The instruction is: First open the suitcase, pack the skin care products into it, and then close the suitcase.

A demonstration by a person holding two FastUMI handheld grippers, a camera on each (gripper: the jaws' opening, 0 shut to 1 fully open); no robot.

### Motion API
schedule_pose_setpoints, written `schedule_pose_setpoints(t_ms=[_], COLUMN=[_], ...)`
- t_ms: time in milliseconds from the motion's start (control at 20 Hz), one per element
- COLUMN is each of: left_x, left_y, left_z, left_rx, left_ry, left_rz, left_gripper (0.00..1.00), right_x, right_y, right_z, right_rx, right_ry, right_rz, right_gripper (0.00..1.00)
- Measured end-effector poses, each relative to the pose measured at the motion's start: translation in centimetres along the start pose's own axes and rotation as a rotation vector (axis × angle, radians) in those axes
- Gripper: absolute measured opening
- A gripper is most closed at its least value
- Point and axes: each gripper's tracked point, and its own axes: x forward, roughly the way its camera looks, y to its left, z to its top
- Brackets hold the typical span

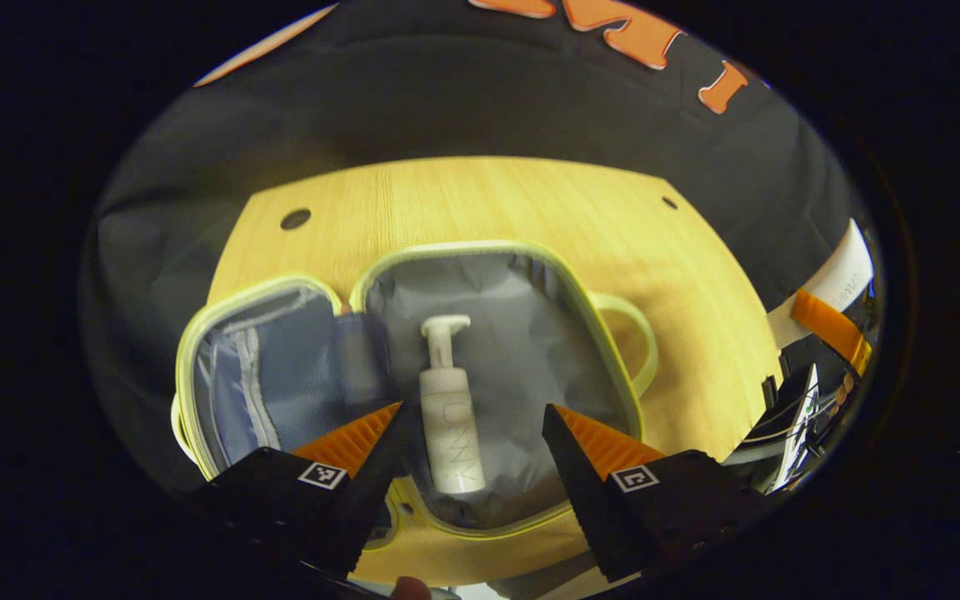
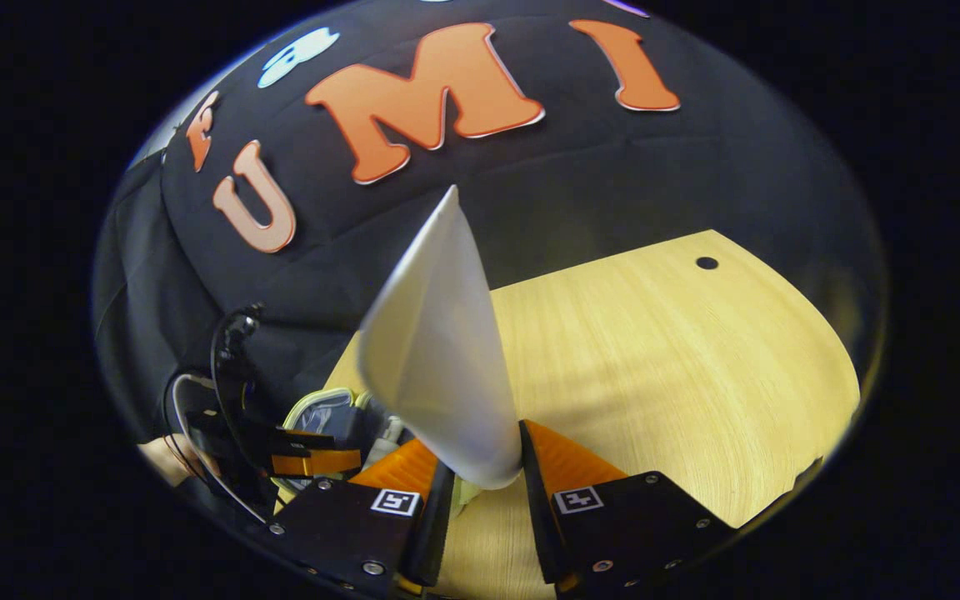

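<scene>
Left gripper view: the left gripper (image 1: 473, 417) sits nearest, fingers spread wide apart with nothing between the pads. Directly ahead of the gap, and just beyond the fingertips, lies a white pump bottle (image 1: 449, 412), flat on its side, pump head pointing away from the tool. It rests inside the open suitcase (image 1: 530, 250), a small soft case with pale yellow-green trim and grey lining, spread flat in two halves. The bottle occupies the larger half, straight ahead. The smaller half (image 1: 259, 375) lies ahead and to the left of the left finger. At the hinge between the halves, just past the left fingertip, a darker bluish item (image 1: 359, 358) shows; too blurred to identify. A loop handle (image 1: 638, 342) projects from the case ahead-right of the right finger. The case sits on a light wooden table (image 1: 480, 200), which extends farther ahead. Far right, at the view's edge, part of the other tool (image 1: 813, 400) is visible.

Right gripper view: the right gripper (image 2: 484, 467) is closed on a white tube (image 2: 438, 350), both fingers pressing its lower, rounded end. The tube rises up and away from the fingers, tapering to a flat crimped edge at the top. Low to the left of the tool, the other gripper, with its cables, hangs over the case rim. To the right and ahead, bare tabletop.
</scene>
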Motion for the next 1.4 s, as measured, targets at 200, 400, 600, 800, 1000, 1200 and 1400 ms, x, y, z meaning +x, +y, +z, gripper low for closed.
schedule_pose_setpoints(t_ms=[200, 400, 600, 800, 1000, 1200, 1400], left_x=[-4.7, -9.7, -11.9, -13.6, -14.6, -14.7, -14.1], left_y=[2.9, 5.0, 9.9, 13.1, 16.2, 18.4, 19.2], left_z=[4.1, 5.7, 4.9, 2.9, 1.1, -0.7, -2.1], left_rx=[0.051, -0.019, -0.032, -0.077, -0.132, -0.174, -0.219], left_ry=[-0.223, -0.357, -0.429, -0.439, -0.447, -0.418, -0.392], left_rz=[0.095, 0.100, 0.182, 0.219, 0.257, 0.282, 0.282], left_gripper=[0.99, 0.99, 0.99, 0.99, 0.99, 0.99, 0.99], right_x=[1.3, 3.0, 5.0, 6.8, 9.0, 10.8, 11.8], right_y=[4.7, 7.9, 10.4, 11.3, 11.3, 10.3, 10.9], right_z=[0.2, -2.0, -6.9, -10.0, -13.1, -16.0, -16.4], right_rx=[-0.074, -0.155, -0.147, -0.121, -0.079, -0.059, 0.023], right_ry=[0.092, 0.257, 0.494, 0.646, 0.757, 0.838, 0.848], right_rz=[0.097, 0.135, 0.175, 0.163, 0.114, 0.029, 0.014], right_gripper=[0.45, 0.45, 0.45, 0.45, 0.45, 0.45, 0.52])
